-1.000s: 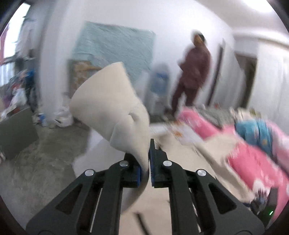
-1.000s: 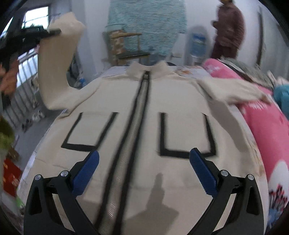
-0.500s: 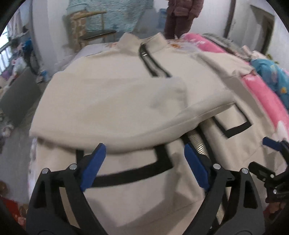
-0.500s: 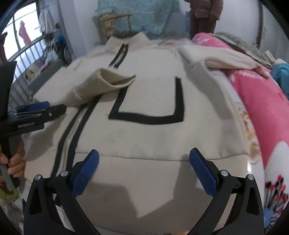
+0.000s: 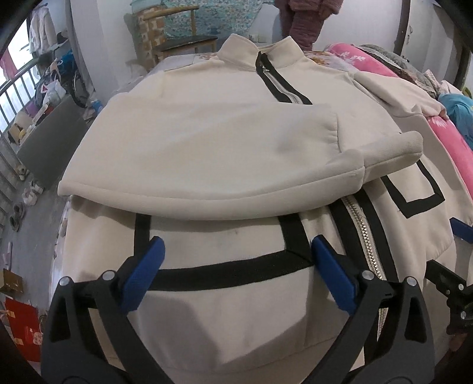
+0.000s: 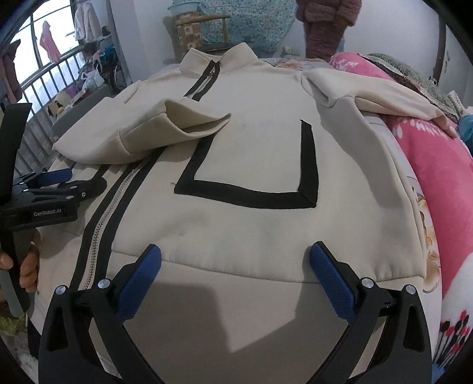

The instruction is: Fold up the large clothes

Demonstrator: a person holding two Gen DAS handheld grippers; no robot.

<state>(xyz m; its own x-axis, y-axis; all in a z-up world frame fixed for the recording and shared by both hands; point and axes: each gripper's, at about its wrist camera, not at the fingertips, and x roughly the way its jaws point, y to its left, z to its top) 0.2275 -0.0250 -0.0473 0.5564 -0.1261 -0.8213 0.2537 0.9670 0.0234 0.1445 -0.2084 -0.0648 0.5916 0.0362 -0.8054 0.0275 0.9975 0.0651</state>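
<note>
A cream zip jacket (image 5: 224, 236) with black pocket outlines lies front up on the bed. Its left sleeve (image 5: 207, 153) is folded across the chest, cuff past the zipper. Over the left pocket, just short of that sleeve, my left gripper (image 5: 236, 245) has its jaws opening wide, and nothing sits between the pads. In the right wrist view the jacket (image 6: 251, 153) fills the middle. My right gripper (image 6: 235, 249) is open and empty over the hem below the right pocket. The other sleeve (image 6: 369, 94) stretches out to the right. The left gripper (image 6: 59, 183) shows at the left edge.
A pink flowered blanket (image 6: 437, 183) lies along the bed's right side. A wooden chair (image 5: 177, 38) and a standing person (image 6: 328, 26) are beyond the collar. A window railing (image 6: 38, 79) and floor clutter (image 5: 50, 94) are to the left.
The left gripper came down with the sleeve, laid it across the jacket's chest, let go and opened. The right gripper shifted right along the hem, still open.
</note>
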